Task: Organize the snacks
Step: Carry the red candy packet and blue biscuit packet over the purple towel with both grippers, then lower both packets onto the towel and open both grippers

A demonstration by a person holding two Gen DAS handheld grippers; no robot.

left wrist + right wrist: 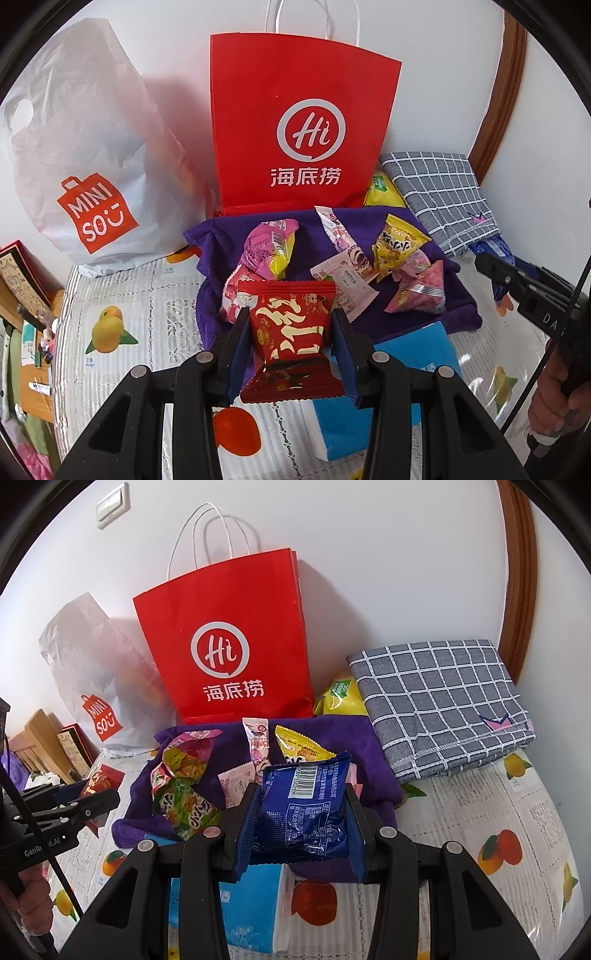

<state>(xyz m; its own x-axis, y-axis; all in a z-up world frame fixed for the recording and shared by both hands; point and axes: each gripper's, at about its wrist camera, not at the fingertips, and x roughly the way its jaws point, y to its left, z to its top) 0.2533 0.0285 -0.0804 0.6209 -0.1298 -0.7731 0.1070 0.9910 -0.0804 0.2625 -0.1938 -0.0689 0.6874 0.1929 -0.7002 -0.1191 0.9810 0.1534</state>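
1. Left wrist view: your left gripper (291,325) has its fingers (236,343) clamped on a red snack packet (290,328), which stands upright between them at 6 o'clock; just beyond it, loose snacks (332,258) lie scattered on a purple towel (458,295) on the counter (122,295), which wears a fruit-print cover.
2. Same view: a red paper bag (303,122) stands at 12 o'clock against the wall; a white plastic bag (81,147) leans at 10 o'clock; a grey checked cloth (439,192) lies folded at 2 o'clock; a blue tissue pack (417,347) sits under your fingers toward 5 o'clock.
3. Same view: your right gripper (491,273) reaches in at 3 o'clock with something blue at its tip.
4. Right wrist view: your right gripper (301,808) holds a blue snack packet (304,808) firmly between its fingers (245,823), barcode side facing you; the purple towel (369,760) and its snacks (184,790) lie just past it.
5. Same view: the red paper bag (229,646) stands at 11 o'clock; the checked cloth (439,701) lies at 2 o'clock; your left gripper (99,794) comes in at 9 o'clock, carrying the red packet (101,781).
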